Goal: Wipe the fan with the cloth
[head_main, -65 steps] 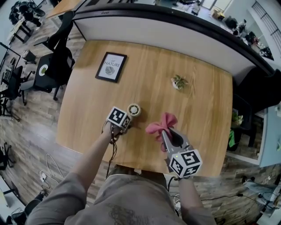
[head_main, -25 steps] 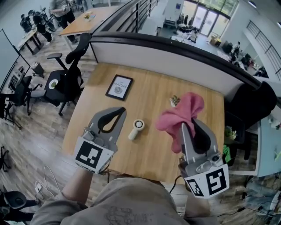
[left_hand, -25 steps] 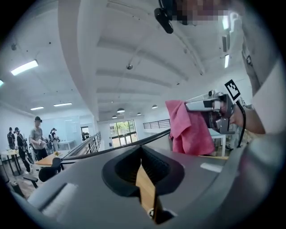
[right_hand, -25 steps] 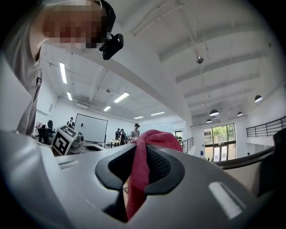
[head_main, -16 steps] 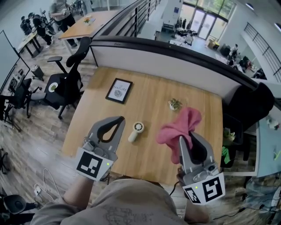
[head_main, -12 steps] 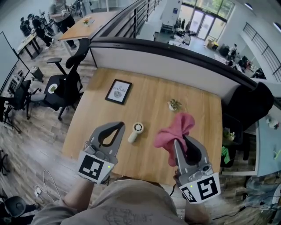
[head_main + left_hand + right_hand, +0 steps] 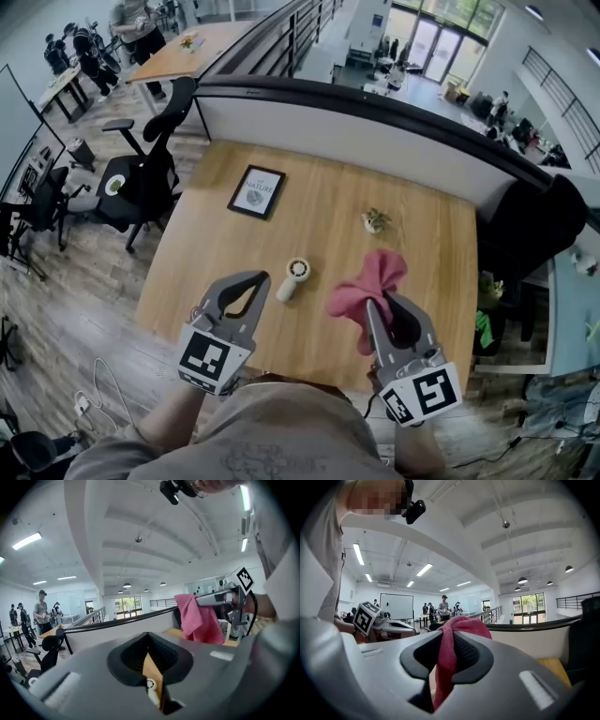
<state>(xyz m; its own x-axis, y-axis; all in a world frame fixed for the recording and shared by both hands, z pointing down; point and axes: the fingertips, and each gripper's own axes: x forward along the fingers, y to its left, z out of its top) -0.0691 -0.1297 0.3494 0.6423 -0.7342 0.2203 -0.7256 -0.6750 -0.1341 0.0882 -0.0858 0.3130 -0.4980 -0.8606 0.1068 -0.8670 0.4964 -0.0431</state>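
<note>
Cloth [image 7: 364, 284], pink, perhaps terry, bunches in right hand-held gripper [image 7: 369, 307].

The cloth [image 7: 366, 286] is fuzzy terry, the fan [image 7: 293, 278] smooth pale plastic, the table [image 7: 323, 211] matt grained wood.

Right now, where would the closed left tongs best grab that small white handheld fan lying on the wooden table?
Probably by the slim handle of the small white handheld fan, from above, with the left tongs opened. It lies flat on the wooden table, handle toward the person; the round head faces up and looks wider.
</note>
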